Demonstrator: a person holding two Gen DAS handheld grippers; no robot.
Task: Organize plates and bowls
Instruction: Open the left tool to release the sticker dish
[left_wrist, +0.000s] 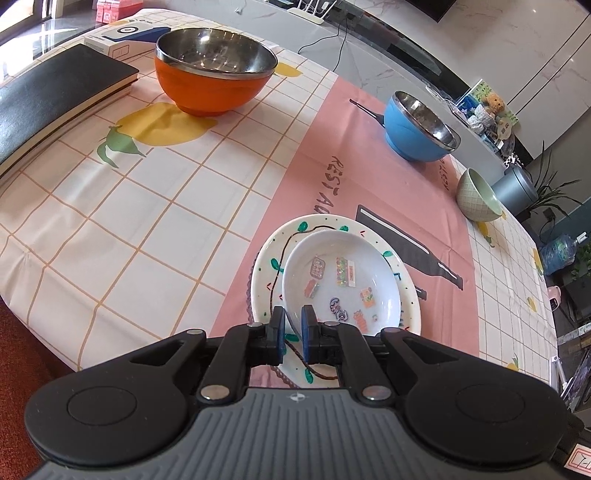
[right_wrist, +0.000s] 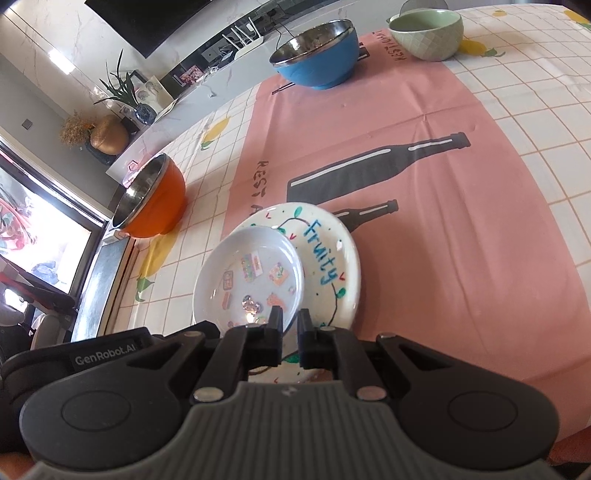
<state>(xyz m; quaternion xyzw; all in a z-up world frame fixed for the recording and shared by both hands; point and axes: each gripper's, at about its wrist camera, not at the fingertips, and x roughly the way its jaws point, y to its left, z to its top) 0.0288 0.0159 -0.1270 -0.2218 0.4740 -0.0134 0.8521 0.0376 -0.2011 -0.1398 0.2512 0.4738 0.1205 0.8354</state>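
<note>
A small white sticker dish (left_wrist: 343, 280) rests on a larger "Fruity" plate (left_wrist: 267, 280) on the tablecloth. My left gripper (left_wrist: 292, 325) is shut on the small dish's near rim. In the right wrist view my right gripper (right_wrist: 290, 323) is also shut on the small dish (right_wrist: 251, 277) at its rim, over the Fruity plate (right_wrist: 332, 254). An orange steel-lined bowl (left_wrist: 214, 70) (right_wrist: 155, 203), a blue steel-lined bowl (left_wrist: 417, 129) (right_wrist: 317, 55) and a pale green bowl (left_wrist: 476, 195) (right_wrist: 428, 33) stand apart farther back.
A black notebook (left_wrist: 55, 99) and a white box (left_wrist: 118, 40) lie at the table's left. A grey cylinder (left_wrist: 515, 188) stands past the green bowl. The table edge (left_wrist: 40, 336) runs near left. A counter with cables (left_wrist: 332, 26) lies behind the table.
</note>
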